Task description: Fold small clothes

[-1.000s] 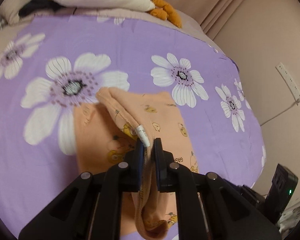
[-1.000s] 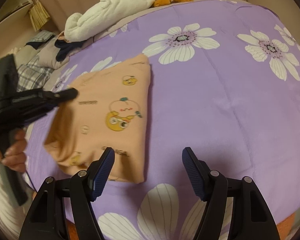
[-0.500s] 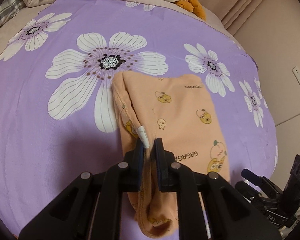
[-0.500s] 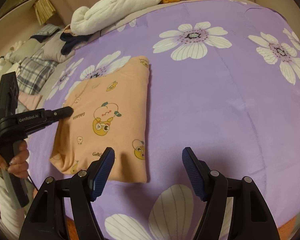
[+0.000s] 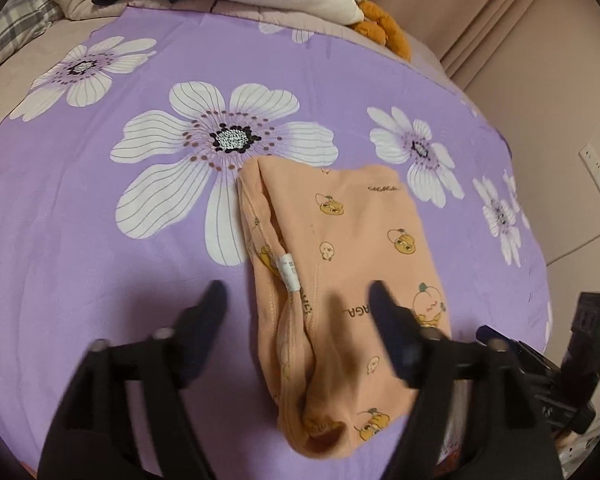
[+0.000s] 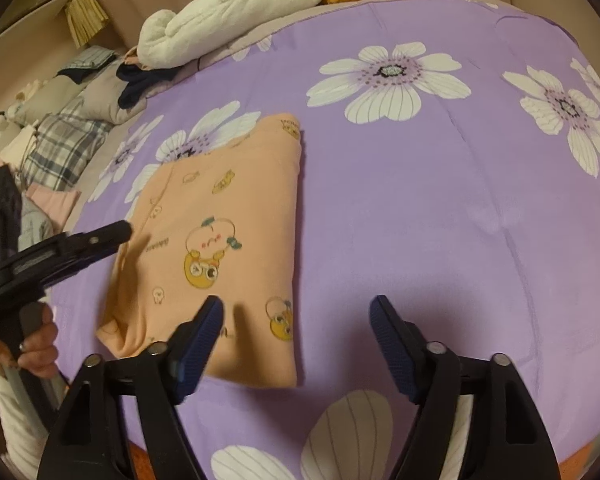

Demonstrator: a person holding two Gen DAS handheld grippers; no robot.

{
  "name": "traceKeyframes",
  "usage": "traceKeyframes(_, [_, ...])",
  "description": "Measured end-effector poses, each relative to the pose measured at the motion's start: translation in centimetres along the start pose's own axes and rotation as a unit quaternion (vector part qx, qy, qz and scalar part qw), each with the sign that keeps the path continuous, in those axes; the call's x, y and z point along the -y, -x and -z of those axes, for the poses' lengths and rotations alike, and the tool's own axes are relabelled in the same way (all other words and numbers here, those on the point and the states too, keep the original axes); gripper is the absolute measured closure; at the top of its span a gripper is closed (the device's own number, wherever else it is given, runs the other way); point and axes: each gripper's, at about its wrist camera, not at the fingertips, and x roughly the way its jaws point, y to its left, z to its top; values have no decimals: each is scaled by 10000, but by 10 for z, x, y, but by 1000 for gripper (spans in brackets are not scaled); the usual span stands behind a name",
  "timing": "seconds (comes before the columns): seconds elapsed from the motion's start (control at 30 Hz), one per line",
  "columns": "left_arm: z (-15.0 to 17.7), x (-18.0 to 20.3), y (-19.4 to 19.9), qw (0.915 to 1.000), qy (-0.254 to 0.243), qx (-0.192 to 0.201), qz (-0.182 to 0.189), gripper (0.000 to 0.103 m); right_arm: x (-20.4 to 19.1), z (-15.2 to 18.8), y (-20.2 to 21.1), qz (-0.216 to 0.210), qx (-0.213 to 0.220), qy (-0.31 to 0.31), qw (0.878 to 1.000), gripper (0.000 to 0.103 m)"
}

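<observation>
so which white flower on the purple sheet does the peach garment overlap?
The big flower with the dark speckled centre, just left of the peach garment; the garment's far-left corner covers its lower-right petals. The smaller flower on the right lies clear of the cloth.

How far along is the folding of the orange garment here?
Done: the orange garment lies folded into a compact rectangle on the purple sheet. In hand: nothing; the left gripper and right gripper are both open. Left: possibly tidying the bunched edge by the tag.

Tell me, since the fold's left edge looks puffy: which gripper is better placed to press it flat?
Left, probably. The left gripper hangs open right over the orange garment at that raised seam; the right gripper sits open off its other edge.
</observation>
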Motion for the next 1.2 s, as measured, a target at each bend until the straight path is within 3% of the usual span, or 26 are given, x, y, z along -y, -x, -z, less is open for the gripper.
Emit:
traceKeyframes(0.07, [5, -1, -1, 10000, -3, -34, 33, 17, 1, -5, -5, -99, 4, -49, 9999, 20])
traceKeyframes(0.33, [28, -5, -32, 9980, 195, -553, 234, 17, -6, -23, -42, -530, -318, -73, 9981, 20])
traceKeyframes(0.53, [25, -1, -43, 9975, 252, -528, 396, 20, -17, -30, -60, -843, -473, -5, 9953, 20])
traceKeyframes(0.67, [23, 4, -48, 9976, 248, -546, 342, 45, -22, -33, -69, -964, -529, 85, 9939, 33])
traceKeyframes(0.73, [22, 10, -47, 9977, 189, -552, 358, 60, -23, -34, -71, -970, -508, 146, 9939, 53])
traceKeyframes(0.77, [22, 13, -46, 9977, 174, -536, 384, 68, -25, -34, -70, -950, -481, 175, 9942, 58])
traceKeyframes(0.83, [20, 23, -39, 9986, 9, -425, 329, 73, -28, -35, -62, -960, -377, 295, 9942, 73])
traceKeyframes(0.97, [12, 42, -23, 9993, -258, -164, 193, 75, -37, -40, -43, -881, -108, 581, 9944, 76])
traceKeyframes(1.2, [-7, 63, -3, 9980, -466, 268, 341, 74, -33, -65, -13, -957, 407, 706, 9921, 76])
